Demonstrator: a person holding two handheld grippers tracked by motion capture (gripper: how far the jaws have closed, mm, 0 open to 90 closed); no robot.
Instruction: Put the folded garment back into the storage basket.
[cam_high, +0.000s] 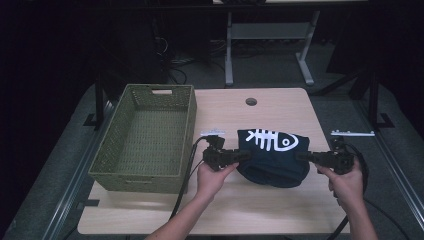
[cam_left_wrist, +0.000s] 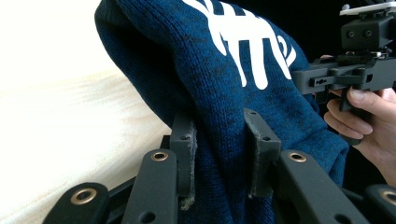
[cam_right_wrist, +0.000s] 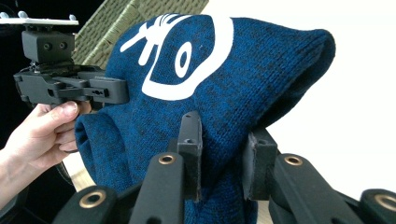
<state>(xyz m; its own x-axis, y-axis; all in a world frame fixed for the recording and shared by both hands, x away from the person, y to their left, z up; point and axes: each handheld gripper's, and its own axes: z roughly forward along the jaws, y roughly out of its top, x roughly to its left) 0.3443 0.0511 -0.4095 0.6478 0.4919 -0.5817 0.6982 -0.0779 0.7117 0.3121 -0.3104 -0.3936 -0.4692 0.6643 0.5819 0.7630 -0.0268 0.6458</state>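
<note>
Left gripper view: my left gripper (cam_left_wrist: 219, 154) rises from the bottom centre of the frame, and its jaws are clamped on a fold of the blue knit garment (cam_left_wrist: 224, 79). The cloth bunches between the two pads and spreads up across the middle of the frame, with a white print in the upper centre. At the right edge my right hand (cam_left_wrist: 369, 121) holds the other gripper, which meets the garment's far side. Pale table (cam_left_wrist: 56, 140) fills the left half.

Right gripper view: my right gripper (cam_right_wrist: 224, 154) comes up from the bottom centre, jaws pinched on the garment's edge (cam_right_wrist: 224, 93). The cloth rises in a hump through the middle of the frame, with a white ring-shaped print at upper centre. At the left edge my left hand (cam_right_wrist: 42, 130) holds its gripper against the cloth. Behind, upper left, a strip of the woven basket (cam_right_wrist: 116, 23) shows.

High view: both forearms enter from the bottom edge. The garment (cam_high: 272, 162) hangs stretched between the left gripper (cam_high: 245, 155) and the right gripper (cam_high: 302, 156) at centre right, white fish-skeleton print facing up. Whether its lower edge touches the table (cam_high: 280, 210) I cannot tell. The olive basket (cam_high: 117, 155) sits at centre left, just beside my left hand (cam_high: 212, 177). Farther up, a round hole (cam_high: 251, 102) in the tabletop.
</note>
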